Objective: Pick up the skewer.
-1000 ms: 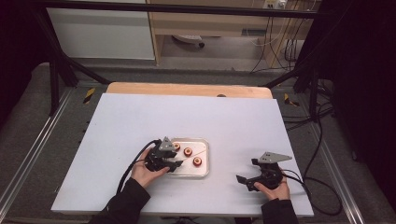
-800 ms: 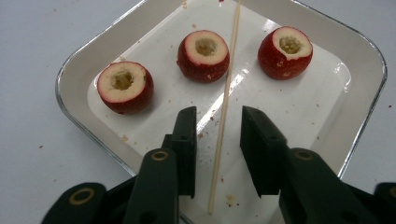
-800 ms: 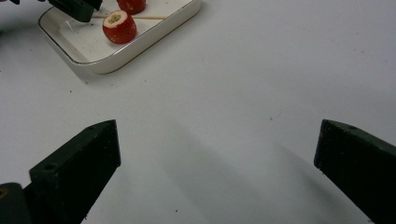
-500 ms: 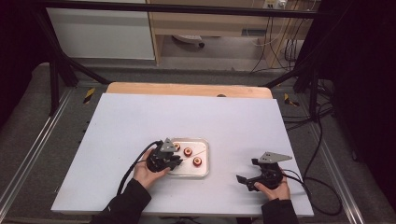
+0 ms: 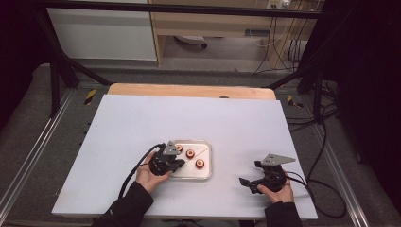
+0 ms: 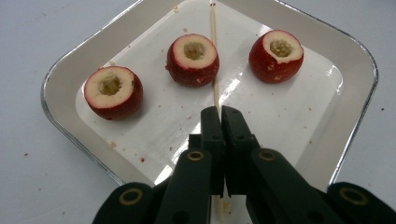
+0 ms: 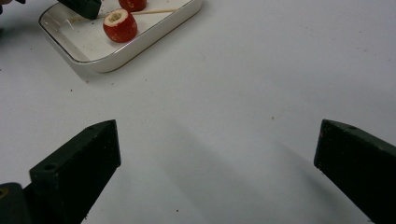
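We have our left gripper (image 6: 219, 114) down in the shallow white tray (image 6: 355, 60), and its jaws have just been closing; they now stand pinched together on the thin wooden skewer (image 6: 214, 56), which lies flat on the tray floor and runs away from us between the middle and right-hand fruits. Three cored red fruits, likely hawthorn berries (image 6: 192, 58), sit upright and apart on the tray, each with its pale hollow facing up, and none is threaded yet. So we judge the work to be at its start: the stick is gripped but not lifted off the tray, and all three berries remain to be picked up and pushed onto it. Our right gripper (image 5: 265, 177) rests on the table well to the right of the tray, its jaws spread wide with nothing between them, waiting for its part; from its own view the tray (image 7: 154, 32) lies up in the far left corner. The tray sits near the front middle of a pale, matt white tabletop (image 5: 236, 123), which is speckled with small reddish crumbs around the tray. A strip of bare wooden board (image 5: 189, 91) shows along the far edge. The table stands inside a dark metal frame, with grey floor around it, loose black cables at the right, and a light wooden cabinet (image 5: 213, 23) against the back wall.
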Tool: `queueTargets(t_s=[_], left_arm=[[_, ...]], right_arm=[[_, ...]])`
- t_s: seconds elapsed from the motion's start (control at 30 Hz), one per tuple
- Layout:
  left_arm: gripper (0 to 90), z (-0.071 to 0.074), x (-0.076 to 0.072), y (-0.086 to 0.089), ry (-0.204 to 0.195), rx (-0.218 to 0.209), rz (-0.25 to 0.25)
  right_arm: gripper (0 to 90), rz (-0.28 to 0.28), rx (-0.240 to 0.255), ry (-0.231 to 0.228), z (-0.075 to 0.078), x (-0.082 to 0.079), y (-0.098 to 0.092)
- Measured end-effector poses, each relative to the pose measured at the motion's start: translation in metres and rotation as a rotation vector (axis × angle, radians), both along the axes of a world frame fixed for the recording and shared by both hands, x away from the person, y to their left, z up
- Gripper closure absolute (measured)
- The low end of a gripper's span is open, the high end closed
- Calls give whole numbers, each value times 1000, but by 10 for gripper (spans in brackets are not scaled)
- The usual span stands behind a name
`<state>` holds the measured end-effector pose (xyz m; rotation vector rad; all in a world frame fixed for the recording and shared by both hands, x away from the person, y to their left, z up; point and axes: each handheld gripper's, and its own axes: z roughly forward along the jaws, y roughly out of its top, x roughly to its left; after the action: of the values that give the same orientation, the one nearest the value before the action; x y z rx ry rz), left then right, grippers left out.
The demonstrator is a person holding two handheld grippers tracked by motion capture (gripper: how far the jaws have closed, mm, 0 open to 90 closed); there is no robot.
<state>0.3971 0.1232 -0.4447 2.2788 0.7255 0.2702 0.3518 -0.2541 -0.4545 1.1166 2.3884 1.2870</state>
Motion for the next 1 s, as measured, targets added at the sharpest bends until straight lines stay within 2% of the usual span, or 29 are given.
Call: queueTargets(t_s=[0.17,0.3,0.43,0.53,0.73,1.0], left_arm=[[886,1,-1,3,-2,-26,-1],[886,6,-4,7,-17,-61,0],[886,9,-6,8,-24,-71,-6],[886,13,-8,10,-29,-93,-10],[887,19,-11,13,-34,-110,-20],[887,28,-15,14,-36,-127,-36]], right_arm=[[9,-3,3,1,0,0,0],[9,-2,2,0,0,0,0],[10,2,0,-4,0,0,0],[10,4,-3,-7,0,0,0],[8,2,1,-11,2,0,1],[5,15,-32,-31,6,-1,8]])
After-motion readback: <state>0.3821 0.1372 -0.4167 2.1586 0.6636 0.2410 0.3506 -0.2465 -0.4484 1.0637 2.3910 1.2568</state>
